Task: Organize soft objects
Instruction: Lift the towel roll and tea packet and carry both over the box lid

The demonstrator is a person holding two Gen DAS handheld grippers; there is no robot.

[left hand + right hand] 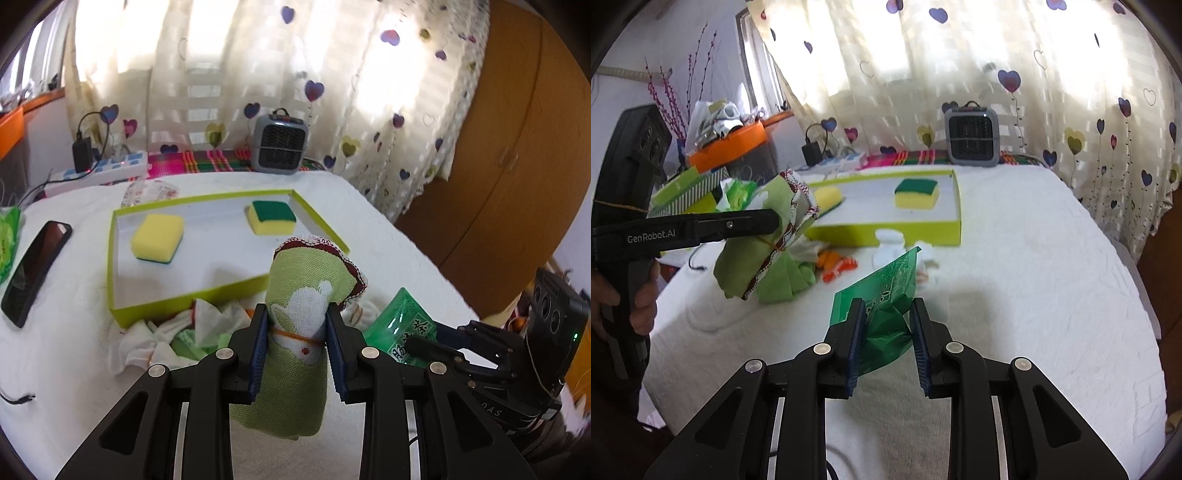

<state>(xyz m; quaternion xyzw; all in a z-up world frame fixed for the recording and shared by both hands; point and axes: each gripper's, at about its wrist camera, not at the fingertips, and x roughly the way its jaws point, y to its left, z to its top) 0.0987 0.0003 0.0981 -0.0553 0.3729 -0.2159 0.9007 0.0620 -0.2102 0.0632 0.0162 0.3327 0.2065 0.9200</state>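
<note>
Item: rolled cloth (295, 332), soft, light; our left gripper (297, 345) clamps its banded middle. Our right gripper (886, 343) pinches a crinkly green packet (886, 295). Tray (114, 258) at eleven o'clock.

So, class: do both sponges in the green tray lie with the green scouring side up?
No: one sponge shows green on top, the other sponge yellow.

The rolled cloth (295, 325) is a coarse, matt green weave with a red stitched hem, bound by a thin rubber band. The green packet (886, 295) is glossy, crinkled plastic film. Both sponges (158, 238) look porous foam, one topped by a rough green scouring layer. The tray (122, 266) appears smooth card. The bedcover (1034, 295) is matt, textured white fabric. The phone (35, 267) is glossy.
</note>
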